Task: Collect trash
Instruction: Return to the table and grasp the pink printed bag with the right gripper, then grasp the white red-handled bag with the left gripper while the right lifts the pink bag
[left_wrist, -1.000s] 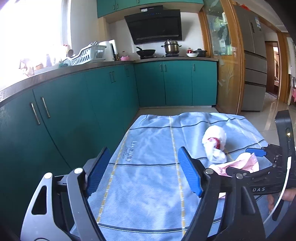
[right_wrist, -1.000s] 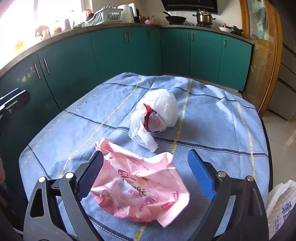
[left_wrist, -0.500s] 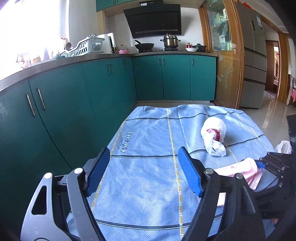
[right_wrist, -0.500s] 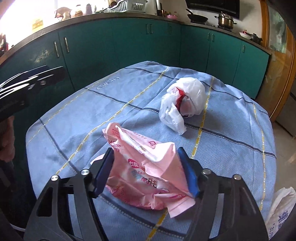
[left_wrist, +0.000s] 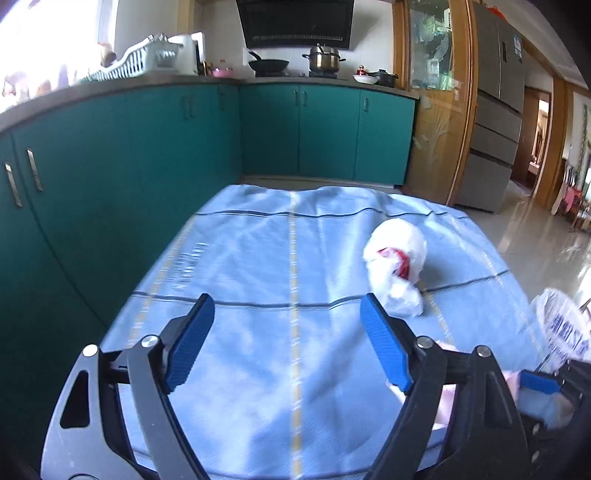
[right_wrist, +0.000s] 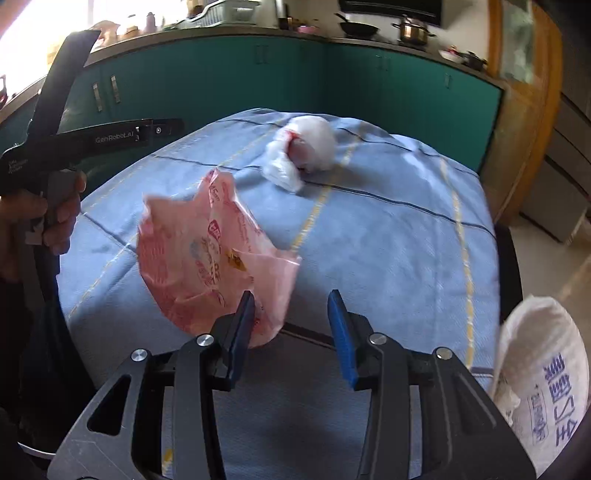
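Note:
A pink printed wrapper (right_wrist: 207, 258) hangs lifted above the blue cloth, its lower corner against the left finger of my right gripper (right_wrist: 291, 332), whose jaws stand partly apart. Whether they pinch the wrapper I cannot tell. A white plastic bag bundle with red inside (right_wrist: 306, 151) lies further back on the cloth; it also shows in the left wrist view (left_wrist: 397, 264). My left gripper (left_wrist: 286, 347) is wide open and empty above the cloth's near left part. A bit of pink wrapper (left_wrist: 443, 398) shows behind its right finger.
The table wears a blue striped cloth (left_wrist: 258, 258). A white sack with blue print (right_wrist: 543, 373) stands off the table's right edge, also in the left wrist view (left_wrist: 565, 328). Teal kitchen cabinets (left_wrist: 147, 147) run along the left and back. A fridge (left_wrist: 495, 110) stands at the right.
My right gripper closed around the pink wrapper and lifted it off the cloth, pulling back toward the near edge. The left gripper stayed open and drifted slightly.

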